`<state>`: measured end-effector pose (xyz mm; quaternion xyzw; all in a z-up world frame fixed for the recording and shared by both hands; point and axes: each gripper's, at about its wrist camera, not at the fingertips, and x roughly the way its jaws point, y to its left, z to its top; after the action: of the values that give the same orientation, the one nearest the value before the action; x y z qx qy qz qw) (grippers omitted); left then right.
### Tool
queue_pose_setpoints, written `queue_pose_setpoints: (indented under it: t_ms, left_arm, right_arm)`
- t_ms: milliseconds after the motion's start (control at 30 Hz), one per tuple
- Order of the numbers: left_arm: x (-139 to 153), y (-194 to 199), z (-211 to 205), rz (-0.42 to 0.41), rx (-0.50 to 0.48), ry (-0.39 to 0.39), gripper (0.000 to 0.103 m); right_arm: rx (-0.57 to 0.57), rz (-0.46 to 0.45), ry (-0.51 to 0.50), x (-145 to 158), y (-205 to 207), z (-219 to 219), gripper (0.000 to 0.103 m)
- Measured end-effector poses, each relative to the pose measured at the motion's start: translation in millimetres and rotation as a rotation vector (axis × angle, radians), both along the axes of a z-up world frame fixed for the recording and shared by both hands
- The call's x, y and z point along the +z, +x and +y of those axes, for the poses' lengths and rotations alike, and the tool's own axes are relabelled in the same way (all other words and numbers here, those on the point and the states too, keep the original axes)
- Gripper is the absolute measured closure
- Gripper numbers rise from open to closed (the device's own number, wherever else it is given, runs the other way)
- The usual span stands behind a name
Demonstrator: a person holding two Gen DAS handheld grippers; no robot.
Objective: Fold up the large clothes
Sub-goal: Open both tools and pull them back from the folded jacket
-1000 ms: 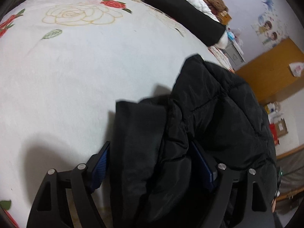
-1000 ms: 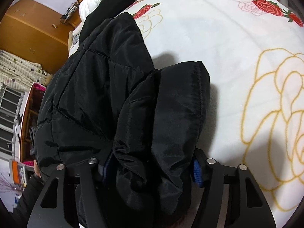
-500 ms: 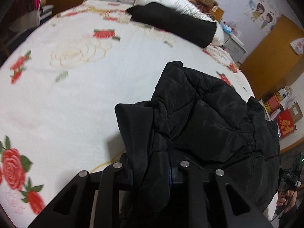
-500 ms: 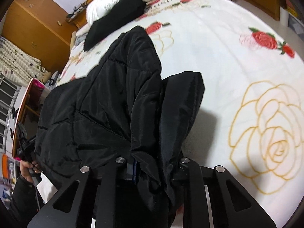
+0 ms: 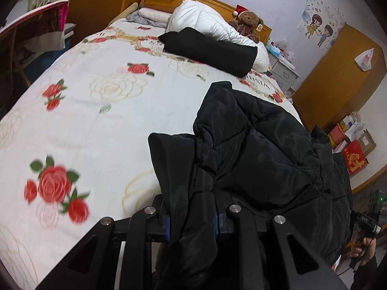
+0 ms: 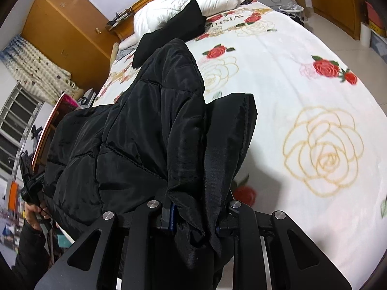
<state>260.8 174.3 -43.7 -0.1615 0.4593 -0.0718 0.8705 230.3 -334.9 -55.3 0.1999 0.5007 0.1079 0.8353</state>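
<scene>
Black jacket (image 5: 261,154) hides bed (image 5: 96,125) beside pillow (image 5: 208,21).

A white bedspread (image 5: 101,130) printed with red and gold roses covers the bed. At twelve o'clock in the left wrist view lies a white duvet (image 5: 205,21), with a black folded garment (image 5: 212,50) across its near edge and a teddy bear (image 5: 249,20) in a Santa hat just behind. At two o'clock stands a wooden wardrobe (image 5: 338,77); a grey bedside cabinet (image 5: 286,72) sits beside it.
</scene>
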Motion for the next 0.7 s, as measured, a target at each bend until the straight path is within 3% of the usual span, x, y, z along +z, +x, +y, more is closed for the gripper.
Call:
queue_pose_setpoints:
  t_ms: [100,167,233,300,367,467,600,700]
  left_arm:
    - [-24.0,-21.5,0.0,0.045,0.007,0.002,0.077]
    - [-52.4,-28.0,-3.1,0.098,0.016,0.026,0.075]
    - [-81.7,-36.5,-5.1,0.151,0.037,0.086,0.070]
    - [-97.4,-43.7,-0.8,0.167,0.070,0.077,0.065]
    - [-94.9,-48.3,8.4,0.163,0.114,0.043,0.057]
    - [-77.7,-55.0,16.8,0.139,0.142,0.075,0.056]
    - [-34.1,-67.9,27.6,0.026,0.181,0.109,0.057]
    - [-5.8,-68.1,11.3,-0.065,0.128,0.084,0.056]
  right_arm:
    - [-0.001,0.037,0.006,-16.1,-14.1,0.4,0.079]
    - [-0.003,0.095,-0.002,-43.1,-22.1,1.4,0.077]
    - [-0.024,0.169,-0.035,-71.3,-24.0,2.0,0.064]
    - [-0.065,0.162,-0.014,-81.4,-28.7,-4.1,0.053]
    - [-0.101,0.153,0.008,-77.3,-31.3,-10.6,0.049]
    - [-0.098,0.119,-0.040,-56.6,-34.6,-11.6,0.048]
    - [-0.124,-0.004,-0.120,-13.6,-38.8,-4.8,0.048]
    - [-0.097,-0.093,-0.117,8.0,-36.8,17.5,0.048]
